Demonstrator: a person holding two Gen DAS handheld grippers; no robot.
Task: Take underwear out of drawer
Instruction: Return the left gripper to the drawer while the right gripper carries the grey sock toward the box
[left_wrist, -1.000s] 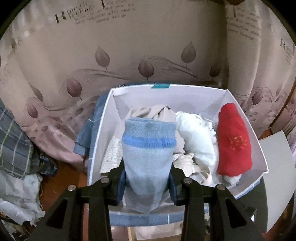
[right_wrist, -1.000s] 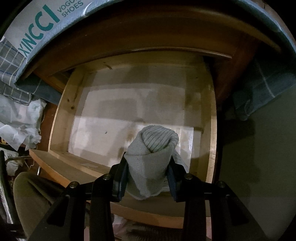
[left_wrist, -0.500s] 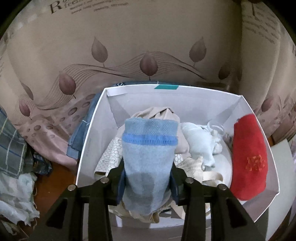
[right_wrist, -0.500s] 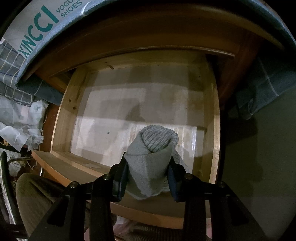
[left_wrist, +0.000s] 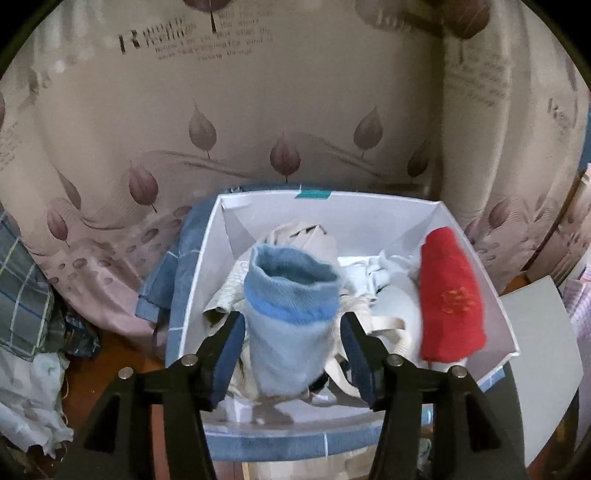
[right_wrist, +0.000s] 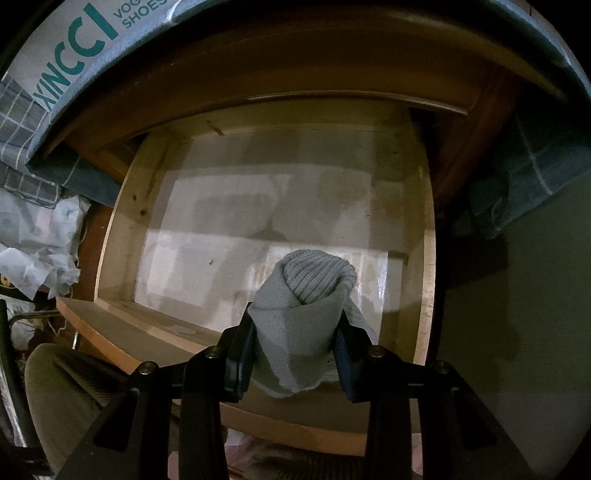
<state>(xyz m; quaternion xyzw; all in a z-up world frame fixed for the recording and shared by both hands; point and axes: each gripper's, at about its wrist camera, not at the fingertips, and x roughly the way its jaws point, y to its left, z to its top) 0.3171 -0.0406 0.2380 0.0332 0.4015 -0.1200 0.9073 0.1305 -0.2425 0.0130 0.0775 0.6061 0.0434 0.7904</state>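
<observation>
**A:** Underwear count: two rolled pieces in play. One light blue roll (left_wrist: 291, 325) with a darker blue band, one grey ribbed roll (right_wrist: 303, 325).

**B:** Where, relative to the white box (left_wrist: 207, 280)?

**A:** Blue roll stands upright over the box's near half, on the heap of pale clothes (left_wrist: 373, 280) inside it. It sits between the fingers of the left gripper (left_wrist: 293, 354), whose jaws are opening: gaps show on both sides, pads off the fabric. One red roll (left_wrist: 450, 295) lies along the box's right wall (slightly blurred).

**B:** Grey one?

**A:** Not at the box. The right gripper (right_wrist: 295, 354) pinches it, both pads pressed into the fabric, above the near right part of the one wooden drawer (right_wrist: 424, 229). Drawer floor is bare besides. In the right wrist view a strip of box side with teal lettering (right_wrist: 85, 40) runs across the top, above the drawer.

**B:** Anything else near the box?

**A:** Leaf-print curtain (left_wrist: 258, 129) behind it, blue checked cloth (left_wrist: 166, 288) under its left side, crumpled white fabric (left_wrist: 26, 398) far left.
</observation>
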